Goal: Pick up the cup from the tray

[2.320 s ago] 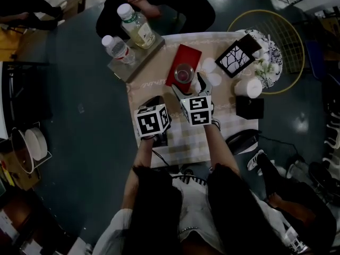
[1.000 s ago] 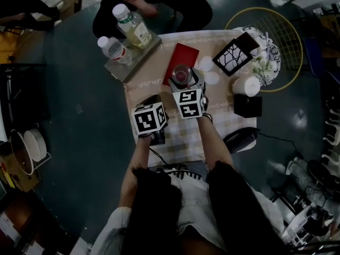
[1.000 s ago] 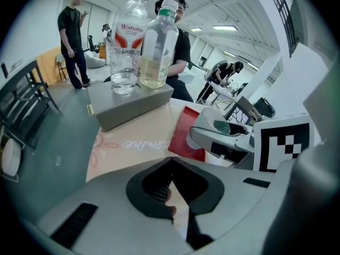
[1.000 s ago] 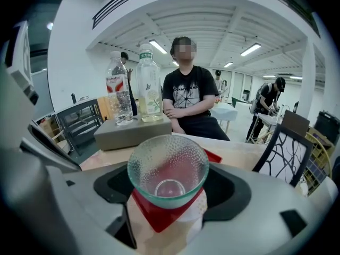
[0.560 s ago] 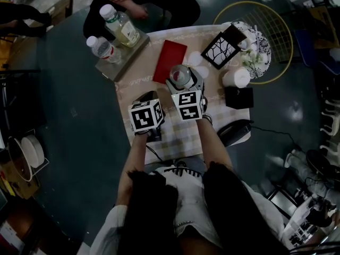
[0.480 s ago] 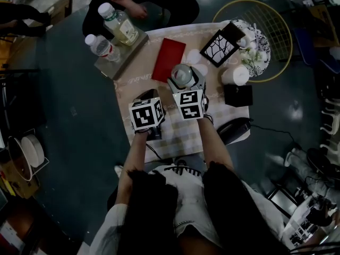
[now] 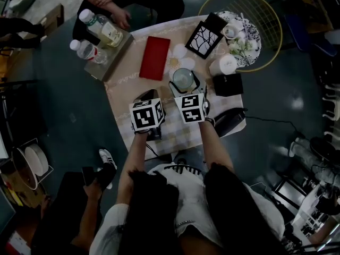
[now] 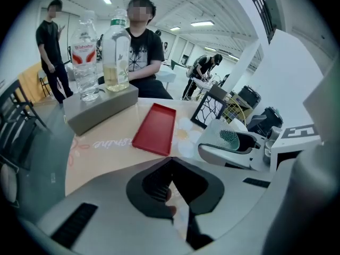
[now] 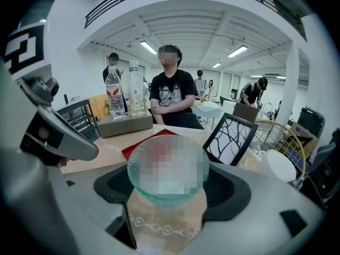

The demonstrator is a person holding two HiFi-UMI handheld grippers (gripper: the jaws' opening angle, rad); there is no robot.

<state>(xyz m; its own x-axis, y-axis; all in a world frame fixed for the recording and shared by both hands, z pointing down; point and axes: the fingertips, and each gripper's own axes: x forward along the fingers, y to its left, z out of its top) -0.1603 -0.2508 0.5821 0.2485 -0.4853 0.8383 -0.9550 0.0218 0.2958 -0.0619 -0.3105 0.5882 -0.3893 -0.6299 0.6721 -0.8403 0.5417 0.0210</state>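
**Glass cup in the right jaws, off the red tray**

The right gripper [image 9: 167,198] has its jaws closed in on the glass cup [image 9: 167,166], one on either side of its body. The cup stands upright, its long axis vertical and its round mouth facing up. It is over the patterned cloth of the desk [image 7: 125,86], near the red tray [image 7: 154,58] but not on it. Whether its base touches the desk I cannot tell. The left gripper [image 8: 171,187] sits just beside the right one, jaws pressed together with nothing between them.
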